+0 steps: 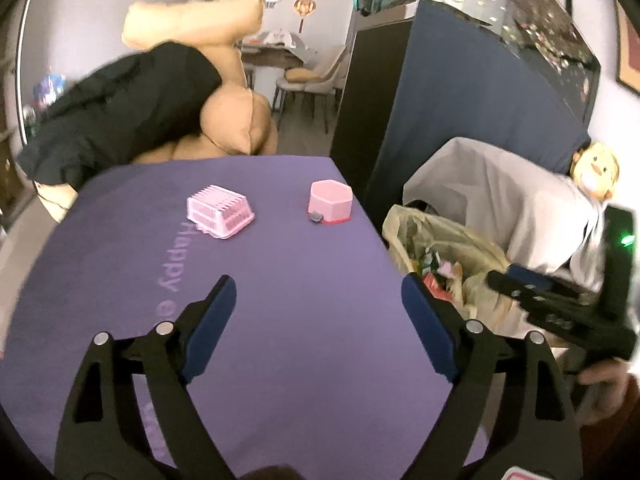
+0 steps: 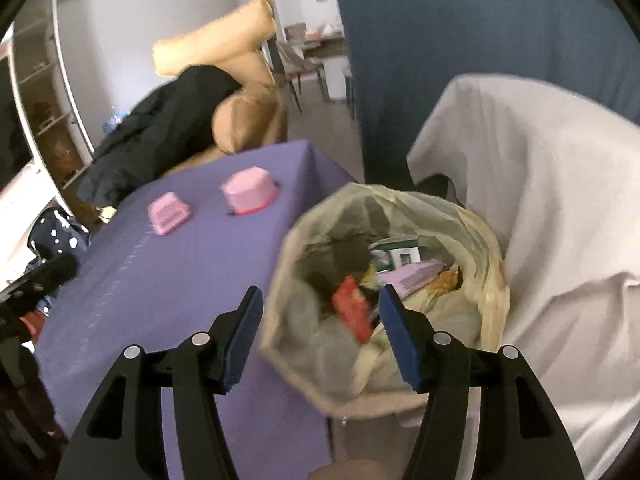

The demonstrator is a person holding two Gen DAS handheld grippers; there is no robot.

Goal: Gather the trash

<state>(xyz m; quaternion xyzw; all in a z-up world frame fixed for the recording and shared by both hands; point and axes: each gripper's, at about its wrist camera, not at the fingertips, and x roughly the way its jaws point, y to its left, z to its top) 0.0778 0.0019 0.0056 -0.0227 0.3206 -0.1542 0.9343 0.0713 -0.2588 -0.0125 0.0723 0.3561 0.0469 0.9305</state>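
A yellowish plastic trash bag [image 2: 476, 236] stands open beside the right edge of the purple table [image 2: 168, 280]; it holds wrappers, a red packet [image 2: 352, 308] and a lilac card. My right gripper [image 2: 320, 300] is open and empty, just above the bag's mouth. My left gripper [image 1: 316, 288] is open and empty above the table's near half. The bag also shows in the left wrist view [image 1: 440, 240], with the right gripper [image 1: 560, 308] over it. A small grey scrap [image 1: 316, 216] lies against the pink box.
An overturned pink basket [image 1: 220, 210] and a pink hexagonal box [image 1: 331, 200] sit at the table's far end. A white-draped chair [image 2: 540, 208] stands right of the bag. A tan plush with dark clothes [image 1: 120, 112] lies behind the table. A blue partition [image 1: 460, 100] stands far right.
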